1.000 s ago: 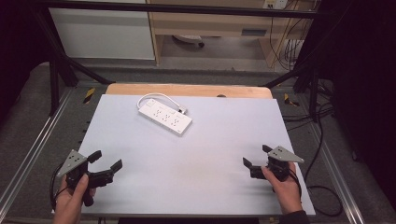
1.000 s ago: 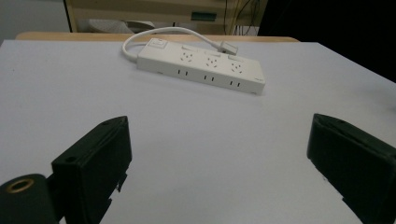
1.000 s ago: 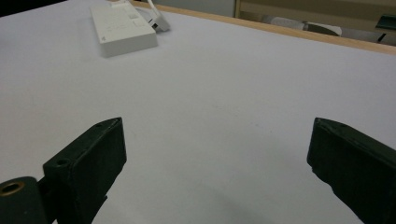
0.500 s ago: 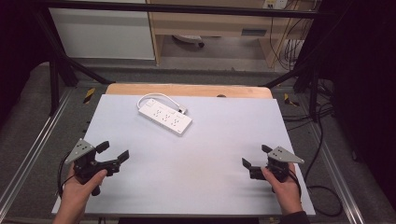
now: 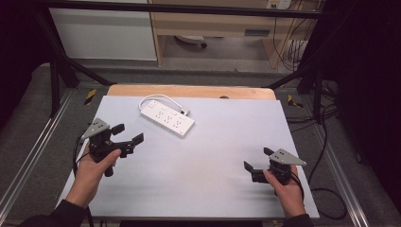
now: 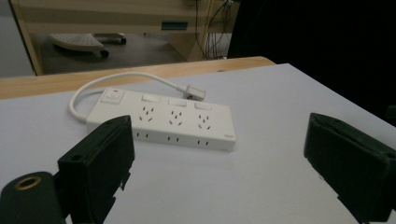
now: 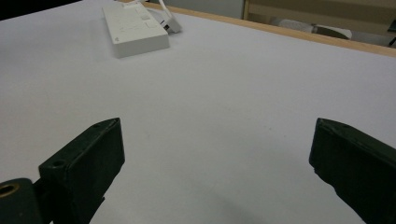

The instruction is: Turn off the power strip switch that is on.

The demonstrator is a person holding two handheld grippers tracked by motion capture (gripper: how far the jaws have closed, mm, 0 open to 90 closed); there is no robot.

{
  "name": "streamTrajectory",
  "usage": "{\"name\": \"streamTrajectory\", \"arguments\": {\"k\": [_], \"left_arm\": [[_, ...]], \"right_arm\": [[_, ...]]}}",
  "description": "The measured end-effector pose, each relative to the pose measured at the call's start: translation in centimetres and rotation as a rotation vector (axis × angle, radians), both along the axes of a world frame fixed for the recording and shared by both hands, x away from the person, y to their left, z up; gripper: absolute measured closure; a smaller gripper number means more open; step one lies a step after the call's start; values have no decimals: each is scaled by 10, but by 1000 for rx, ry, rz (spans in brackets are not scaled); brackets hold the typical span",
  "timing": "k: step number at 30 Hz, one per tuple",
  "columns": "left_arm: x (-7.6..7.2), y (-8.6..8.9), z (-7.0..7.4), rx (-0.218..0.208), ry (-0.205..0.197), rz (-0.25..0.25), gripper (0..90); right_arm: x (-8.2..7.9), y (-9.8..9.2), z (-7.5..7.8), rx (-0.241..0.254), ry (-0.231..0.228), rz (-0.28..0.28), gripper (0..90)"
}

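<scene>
Lying on table (image 5: 213, 189): white power strip (image 5: 167, 117), lettering unreadable | both grippers' fingers wide apart, empty

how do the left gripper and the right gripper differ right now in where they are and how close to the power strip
The left gripper is held up the table's left side, close to the white power strip, which looms large between its jaws in its own view. The right gripper sits near the table's front right, far from the power strip, which looks small and distant in its view. Both are open and hold nothing.
</scene>
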State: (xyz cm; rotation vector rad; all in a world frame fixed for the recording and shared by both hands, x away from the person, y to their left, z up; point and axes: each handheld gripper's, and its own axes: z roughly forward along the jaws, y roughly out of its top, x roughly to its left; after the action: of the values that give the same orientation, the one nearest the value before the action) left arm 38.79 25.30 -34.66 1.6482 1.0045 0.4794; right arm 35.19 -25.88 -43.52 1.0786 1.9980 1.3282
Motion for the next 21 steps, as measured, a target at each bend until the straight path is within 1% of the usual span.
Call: {"name": "streamTrajectory", "arguments": {"k": [1, 2, 7, 10, 13, 15, 16, 19, 21], "left_arm": [[0, 0, 0, 0, 0, 0, 86], [7, -5, 4, 3, -4, -4, 86], [23, -13, 9, 9, -1, 2, 91], [29, -18, 12, 18, -8, 3, 92], [33, -22, 13, 13, -9, 1, 94], [40, -27, 13, 29, -16, 15, 98], [42, -29, 13, 31, -18, 23, 101], [50, -32, 13, 35, -12, 36, 105], [55, -32, 12, 27, 2, 40, 106]], "right_arm": [[0, 0, 0, 0, 0, 0, 37], [0, 0, 0, 0, 2, 2, 37], [0, 1, 0, 2, 4, 5, 37], [0, 1, 0, 5, 9, 10, 37], [-1, 1, 1, 5, 7, 14, 37], [-1, 2, 1, 3, 7, 13, 36], [-1, 2, 1, 2, 6, 13, 37], [-2, 1, 1, -2, 4, 10, 33], [-2, 1, 1, 1, 8, 9, 33]]}}
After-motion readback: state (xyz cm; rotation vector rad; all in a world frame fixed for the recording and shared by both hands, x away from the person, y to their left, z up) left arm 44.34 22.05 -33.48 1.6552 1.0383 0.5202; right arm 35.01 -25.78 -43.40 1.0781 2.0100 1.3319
